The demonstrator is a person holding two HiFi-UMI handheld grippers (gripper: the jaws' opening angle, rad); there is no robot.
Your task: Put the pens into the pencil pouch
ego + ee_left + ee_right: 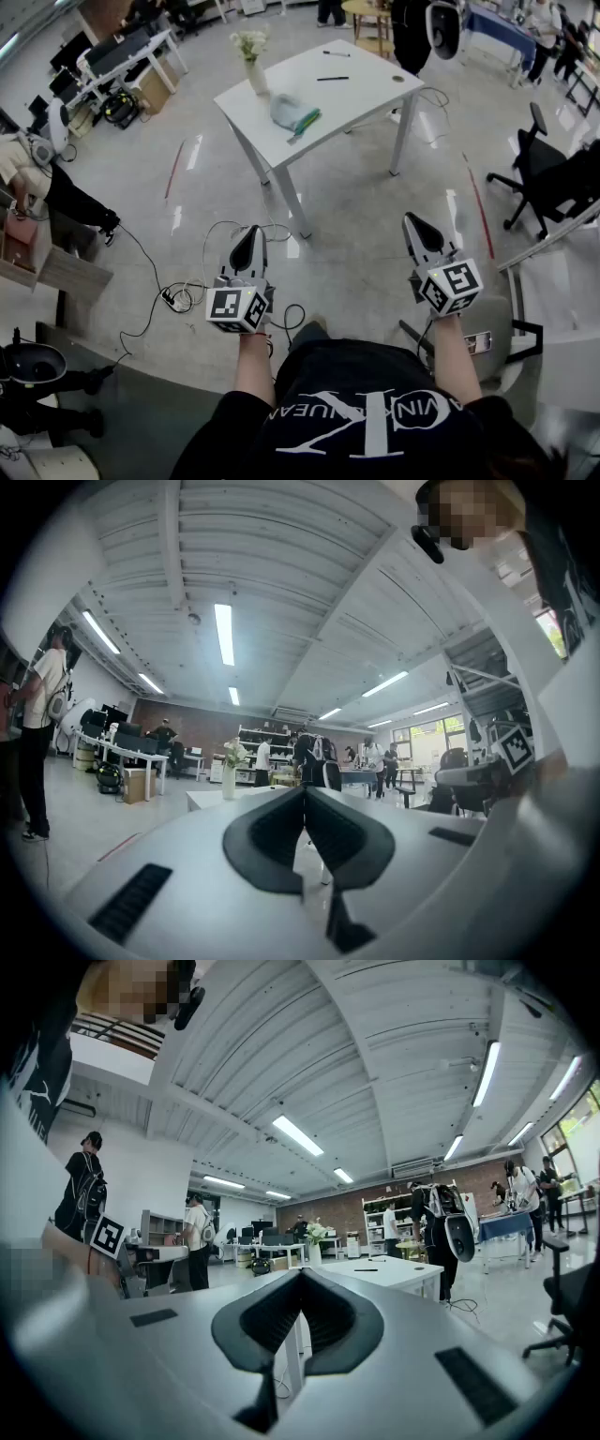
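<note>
Nothing is done yet: 2 pens, the far pen (336, 53) and the near pen (332, 79), lie on the white counter (370, 98), apart from the pouch (289, 112) (beside the vase (255, 75)). The left gripper (250, 231) and the right gripper (412, 222), fingers together and empty, are well away.

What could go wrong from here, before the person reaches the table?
Cables lie on the floor between the person and the white table; stepping forward could snag them. The vase stands near the table's edge, close to the pouch, so a reach might tip it. The pens lie flat and thin; jaws may push them away.
</note>
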